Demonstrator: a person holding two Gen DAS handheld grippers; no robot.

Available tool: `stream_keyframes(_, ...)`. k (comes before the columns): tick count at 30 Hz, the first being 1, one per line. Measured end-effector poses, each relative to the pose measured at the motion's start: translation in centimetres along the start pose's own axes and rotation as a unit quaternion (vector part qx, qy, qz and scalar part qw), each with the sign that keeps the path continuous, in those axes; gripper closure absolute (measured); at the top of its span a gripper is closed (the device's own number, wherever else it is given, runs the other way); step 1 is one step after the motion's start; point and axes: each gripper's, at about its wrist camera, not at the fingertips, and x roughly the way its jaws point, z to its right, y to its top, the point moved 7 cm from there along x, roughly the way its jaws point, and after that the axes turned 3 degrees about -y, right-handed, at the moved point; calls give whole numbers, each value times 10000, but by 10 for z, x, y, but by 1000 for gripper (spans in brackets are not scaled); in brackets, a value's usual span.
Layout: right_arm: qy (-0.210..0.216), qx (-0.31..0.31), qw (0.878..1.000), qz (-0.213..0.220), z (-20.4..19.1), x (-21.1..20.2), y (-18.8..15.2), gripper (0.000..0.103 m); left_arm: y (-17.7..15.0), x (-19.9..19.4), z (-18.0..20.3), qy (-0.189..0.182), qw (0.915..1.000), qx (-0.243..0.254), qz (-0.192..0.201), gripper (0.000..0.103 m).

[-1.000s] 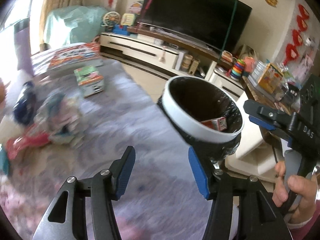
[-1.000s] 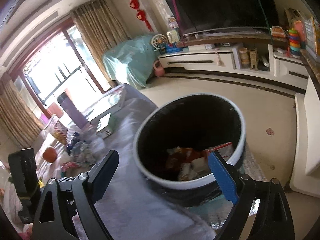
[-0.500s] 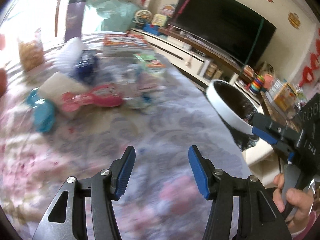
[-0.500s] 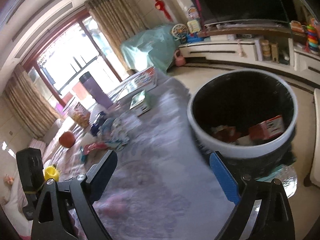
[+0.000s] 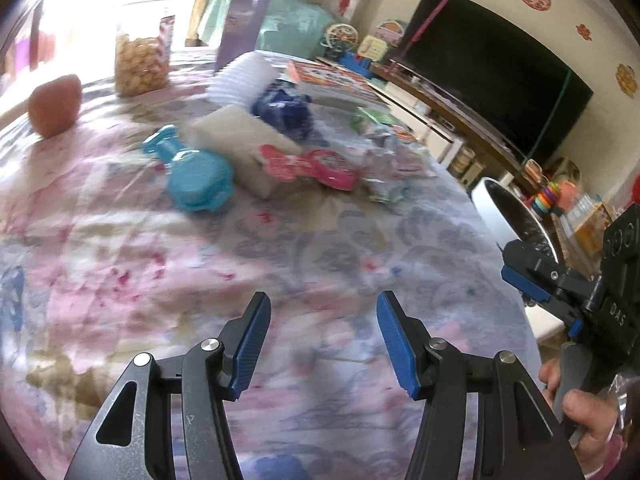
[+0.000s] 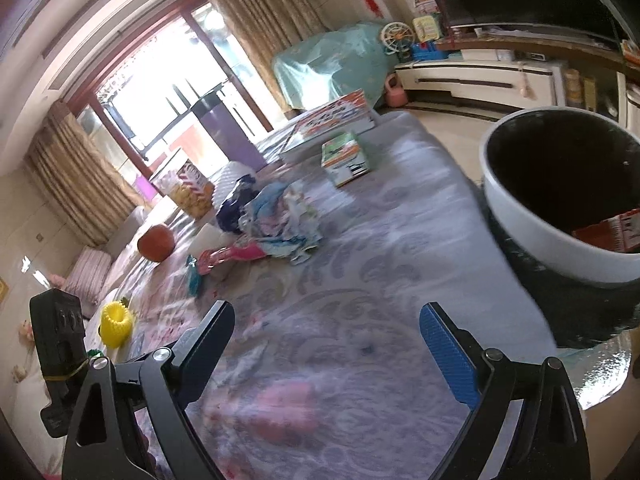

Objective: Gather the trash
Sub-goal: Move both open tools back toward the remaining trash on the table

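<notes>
A white-rimmed trash bin (image 6: 532,216) with a black liner stands at the table's right edge, a red carton (image 6: 612,232) inside it; its rim (image 5: 496,212) shows in the left wrist view too. Crumpled wrappers (image 6: 280,220) and a pink packet (image 5: 316,164) lie heaped mid-table, beyond both grippers. My left gripper (image 5: 322,332) hovers open over bare floral cloth, nothing between its blue pads. My right gripper (image 6: 326,344) is open as well, empty, left of the bin. The right gripper's body and the hand holding it (image 5: 580,412) appear at the left view's right edge.
On the cloth-covered table (image 5: 120,240) sit a teal plastic toy (image 5: 196,176), a grey sponge-like block (image 5: 240,140), an orange fruit (image 6: 156,242), a snack jar (image 5: 140,56), a green box (image 6: 346,158), a purple cylinder (image 5: 248,12), a yellow cup (image 6: 115,324). TV and cabinet stand behind.
Both views have swung away from the bin toward the littered middle of the table; the bin has slid to the right edge. Both grippers stayed open and empty.
</notes>
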Motion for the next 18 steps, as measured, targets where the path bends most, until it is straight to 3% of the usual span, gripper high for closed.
stream_keyframes(18,74,-53,9997,-241,-17,34,0,8,15,2,-32,445,9986,-280,33,43)
